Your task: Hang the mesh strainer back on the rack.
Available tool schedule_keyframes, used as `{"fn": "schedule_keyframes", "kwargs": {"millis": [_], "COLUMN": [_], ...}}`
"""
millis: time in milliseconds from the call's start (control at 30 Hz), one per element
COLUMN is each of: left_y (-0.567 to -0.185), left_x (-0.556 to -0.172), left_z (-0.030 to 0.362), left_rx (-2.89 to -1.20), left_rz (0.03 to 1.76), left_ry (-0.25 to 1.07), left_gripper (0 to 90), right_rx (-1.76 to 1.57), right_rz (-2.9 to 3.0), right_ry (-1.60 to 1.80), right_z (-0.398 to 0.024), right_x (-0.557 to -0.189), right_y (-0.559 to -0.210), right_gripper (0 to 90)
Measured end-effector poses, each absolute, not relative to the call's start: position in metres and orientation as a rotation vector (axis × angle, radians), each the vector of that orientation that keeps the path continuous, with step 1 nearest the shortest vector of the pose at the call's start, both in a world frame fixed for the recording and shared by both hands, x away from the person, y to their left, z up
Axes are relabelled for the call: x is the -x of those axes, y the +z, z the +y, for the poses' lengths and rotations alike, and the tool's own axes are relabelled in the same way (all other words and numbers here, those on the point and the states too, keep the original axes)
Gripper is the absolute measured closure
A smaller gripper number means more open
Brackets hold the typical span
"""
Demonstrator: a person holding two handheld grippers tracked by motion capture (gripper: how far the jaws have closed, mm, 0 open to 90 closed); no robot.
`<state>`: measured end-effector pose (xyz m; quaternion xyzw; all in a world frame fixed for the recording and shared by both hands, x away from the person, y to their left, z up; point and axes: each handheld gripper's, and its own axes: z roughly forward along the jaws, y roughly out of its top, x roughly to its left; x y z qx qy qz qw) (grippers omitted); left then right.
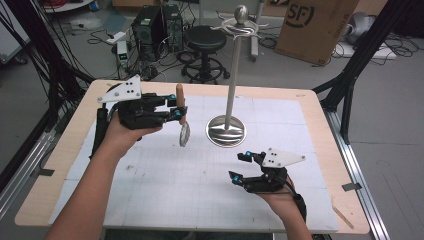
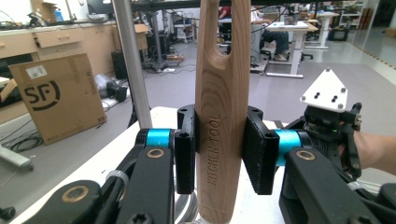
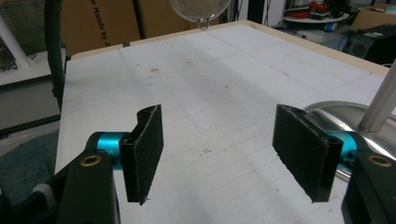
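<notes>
1. The left gripper (image 1: 176,106) is clamped on the wooden handle (image 2: 219,116) of a kitchen utensil (image 1: 182,117); in the left gripper view both pads press the handle's flat sides near mid-length, just below the hanging slot.
2. The utensil is held in the air over the white mat (image 1: 165,185), left of the hanging stand (image 1: 231,75) and apart from its round base (image 1: 226,131).
3. Long axis: close to vertical. The handle end with the slot points up and the round metal head (image 1: 184,134) hangs down. Head type cannot be told; it looks like a small strainer or skimmer.
4. The right gripper (image 1: 239,166) is held low over the mat near the base, jaws wide apart, holding nothing.
5. Judged step: the utensil is being carried to a hook (image 1: 247,26) at the stand's top.
6. To do it well: the axis should be kept vertical, the slot raised above hook height, lined up with one arm, then lowered onto it before the grip is let go.
7. The pole should be given clearance by the swinging head; the base could be steadied by the right gripper.
</notes>
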<state>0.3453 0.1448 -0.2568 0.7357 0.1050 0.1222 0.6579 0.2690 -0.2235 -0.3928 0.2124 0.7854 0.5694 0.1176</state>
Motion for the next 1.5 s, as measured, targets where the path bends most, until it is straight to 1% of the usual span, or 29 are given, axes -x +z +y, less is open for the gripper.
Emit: {"fn": "schedule_keyframes", "kwargs": {"millis": [267, 700, 1100, 1333, 1500], "left_y": [-0.238, -0.218, -0.205, -0.194, -0.186], "left_x": [-0.359, -0.372, -0.395, -0.411, -0.423], "left_z": [0.131, 0.106, 0.109, 0.104, 0.101], "left_rx": [-1.713, -1.708, -1.719, -1.742, -1.725], "left_rz": [0.216, 0.235, 0.274, 0.282, 0.3], "left_ry": [0.289, 0.326, 0.347, 0.366, 0.379], "left_gripper": [68.4, 68.4, 68.4, 68.4, 68.4], "right_rx": [-0.626, -0.618, -0.617, -0.619, -0.609], "right_rz": [2.295, 2.284, 2.304, 2.292, 2.291], "right_ry": [1.675, 1.693, 1.694, 1.706, 1.698], "right_z": [-0.225, -0.226, -0.224, -0.226, -0.227], "right_x": [-0.269, -0.269, -0.269, -0.27, -0.268], "right_y": [-0.392, -0.391, -0.393, -0.392, -0.391], "right_gripper": [32.8, 32.8, 32.7, 31.6, 31.6]}}
